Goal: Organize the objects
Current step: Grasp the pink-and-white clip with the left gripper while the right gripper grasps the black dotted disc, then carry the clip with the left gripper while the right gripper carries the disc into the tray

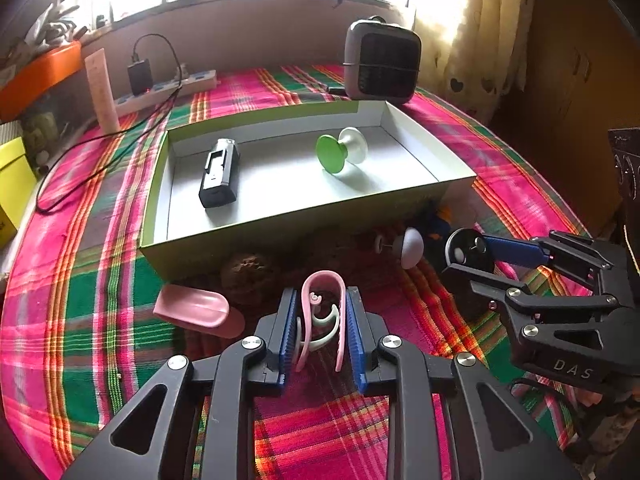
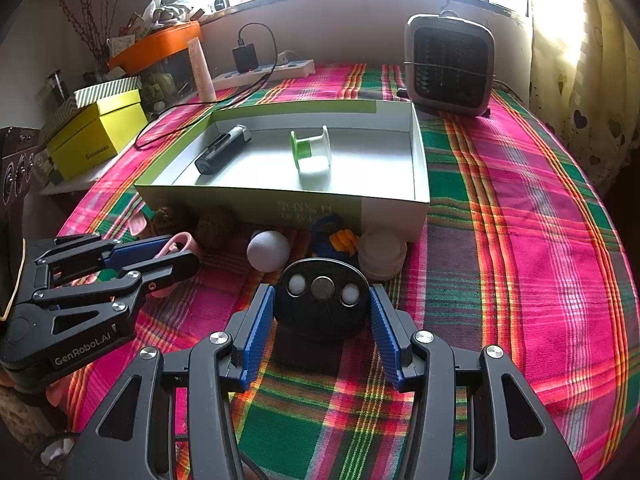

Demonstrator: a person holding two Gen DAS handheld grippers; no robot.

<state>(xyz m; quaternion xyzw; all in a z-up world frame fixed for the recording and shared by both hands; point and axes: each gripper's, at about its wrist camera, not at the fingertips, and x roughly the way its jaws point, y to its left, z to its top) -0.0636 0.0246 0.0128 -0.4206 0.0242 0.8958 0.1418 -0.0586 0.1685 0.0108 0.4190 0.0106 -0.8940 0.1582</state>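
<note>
Left gripper point(image 1: 322, 330) fingers nearly together, right gripper point(image 2: 322, 326) fingers half apart, both angled downward

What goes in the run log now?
left gripper: shut on pink clip | right gripper: straddles black disc | box: two items

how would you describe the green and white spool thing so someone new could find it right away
Find the shallow open box in the middle of the plaid cloth, in front of the grey fan heater. Two things lie inside: a black rectangular device to the left and the spool to the right. The spool is the only green-and-white piece, two round discs joined by a short neck.
</note>
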